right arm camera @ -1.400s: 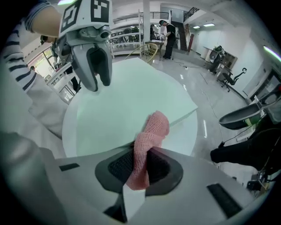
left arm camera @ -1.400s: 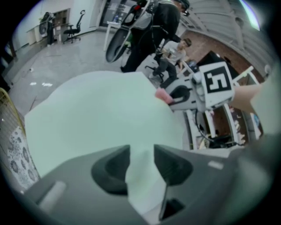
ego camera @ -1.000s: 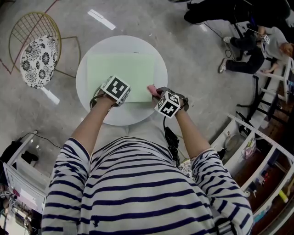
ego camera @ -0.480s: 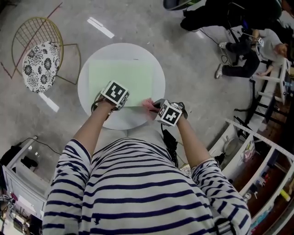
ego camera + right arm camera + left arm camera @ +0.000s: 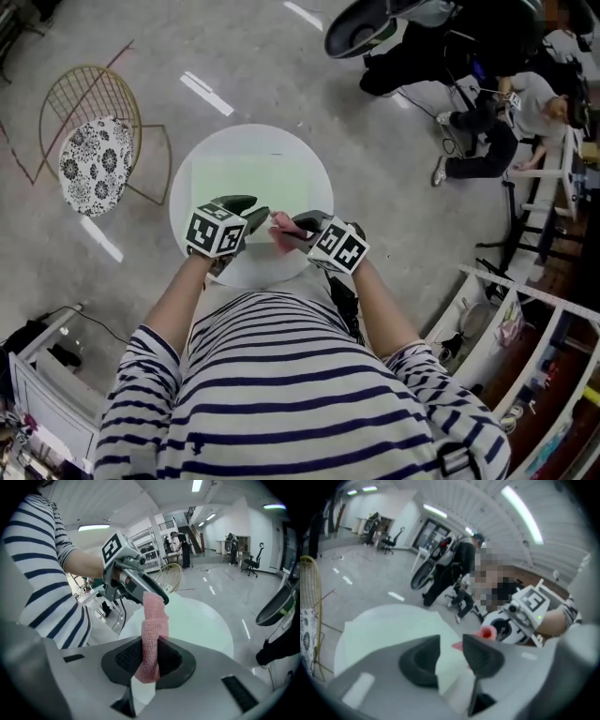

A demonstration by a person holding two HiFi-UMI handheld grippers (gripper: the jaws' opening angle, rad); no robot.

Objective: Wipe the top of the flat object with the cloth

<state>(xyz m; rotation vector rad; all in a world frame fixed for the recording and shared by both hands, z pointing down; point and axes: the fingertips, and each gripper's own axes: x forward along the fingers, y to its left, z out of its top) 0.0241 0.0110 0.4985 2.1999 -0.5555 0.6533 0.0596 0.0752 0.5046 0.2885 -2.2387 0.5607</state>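
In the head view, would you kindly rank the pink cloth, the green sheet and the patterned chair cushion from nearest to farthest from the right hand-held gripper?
1. The pink cloth: clamped in the jaws of the right hand-held gripper.
2. The green sheet: on the round table, just ahead and to the left.
3. The patterned chair cushion: off the table, far left.

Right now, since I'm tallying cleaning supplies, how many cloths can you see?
1: the pink cloth, pinched in the right gripper, over the near side of the round white table. Another could be hidden behind the person's arms or body.
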